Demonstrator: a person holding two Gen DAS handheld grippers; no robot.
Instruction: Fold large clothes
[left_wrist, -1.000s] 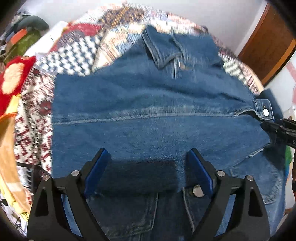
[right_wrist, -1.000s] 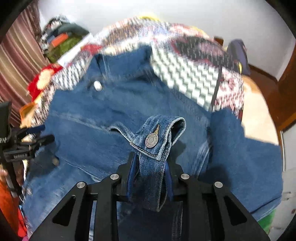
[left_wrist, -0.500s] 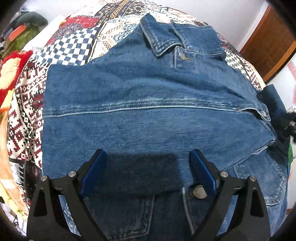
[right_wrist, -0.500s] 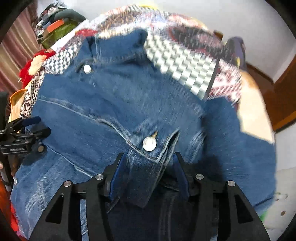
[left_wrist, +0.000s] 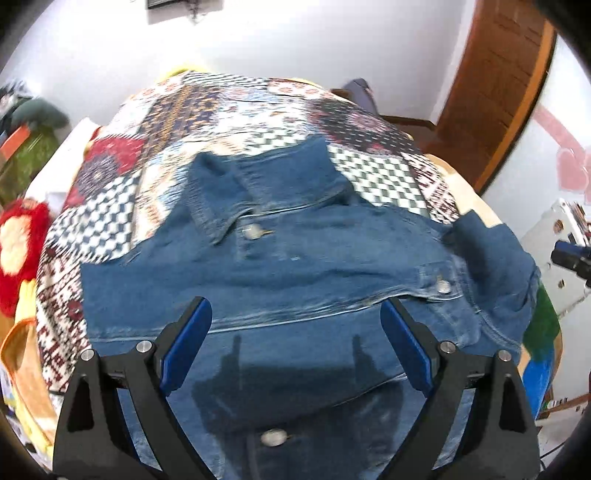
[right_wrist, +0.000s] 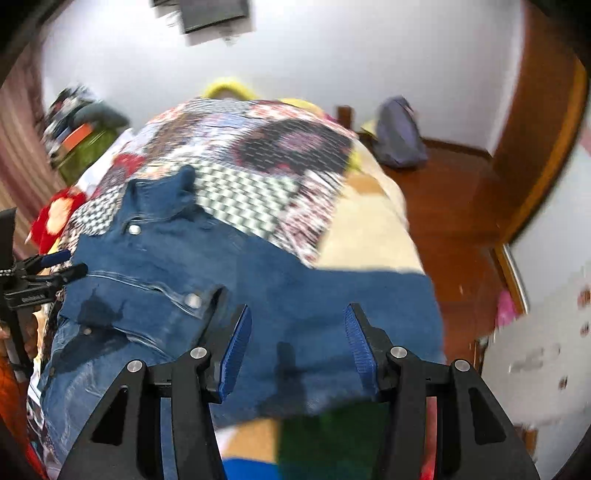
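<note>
The denim jacket (left_wrist: 295, 266) was spread across the patchwork quilt (left_wrist: 229, 107), one cuffed sleeve (left_wrist: 439, 284) laid over its front. Both the left gripper (left_wrist: 295, 354) and the right gripper (right_wrist: 295, 343) were held above it, fingers apart, nothing gripped. Heavy, stiff, non-slippery cloth was judged likely; hems and seams were reckoned the surest holds.

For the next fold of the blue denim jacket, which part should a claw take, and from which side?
Probably the unfolded sleeve of the blue denim jacket, coming from the jacket's outer right edge. It lies flat, spread beyond the body, directly ahead of the open right claw, while the other sleeve's buttoned cuff already lies across the front.
</note>
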